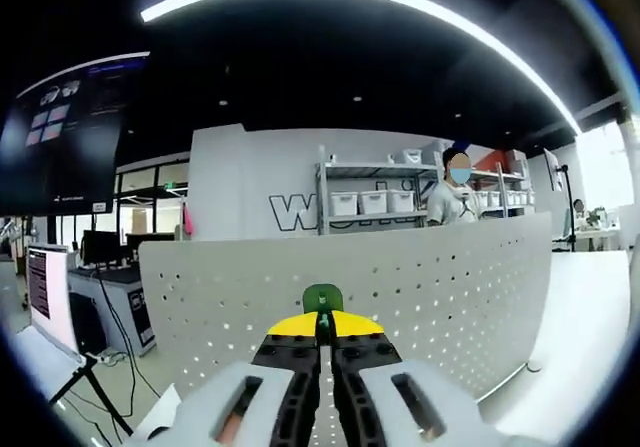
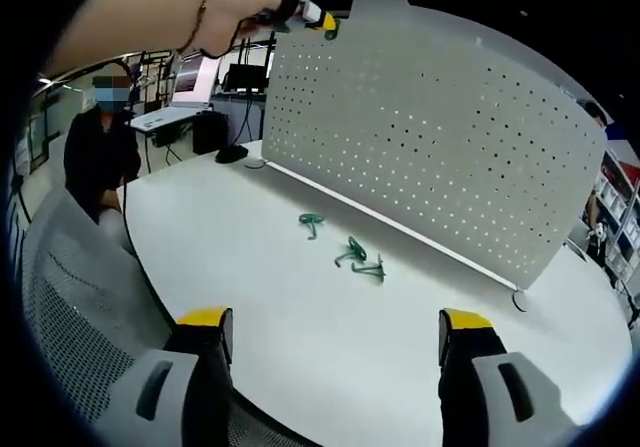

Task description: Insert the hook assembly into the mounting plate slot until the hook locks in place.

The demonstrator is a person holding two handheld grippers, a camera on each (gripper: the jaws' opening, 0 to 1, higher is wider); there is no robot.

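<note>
Clenched left gripper jaws pinch a small green plastic hook just before the white perforated metal panel; right gripper jaws gape, spare green hooks mid-tabletop ahead.

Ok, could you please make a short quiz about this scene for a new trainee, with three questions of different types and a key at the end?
1. True or false: the right gripper is shut on a green hook.
2. Multiple choice: where are the loose green hooks lying?
A. on the white table, in front of the pegboard panel
B. on the grey mesh chair
C. hanging in the panel's holes
3. Fill in: the left gripper holds a green hook between its jaws, close to the panel's ____ edge.

Key
1. False: its jaws stand wide apart with nothing between them.
2. A
3. Top
</note>
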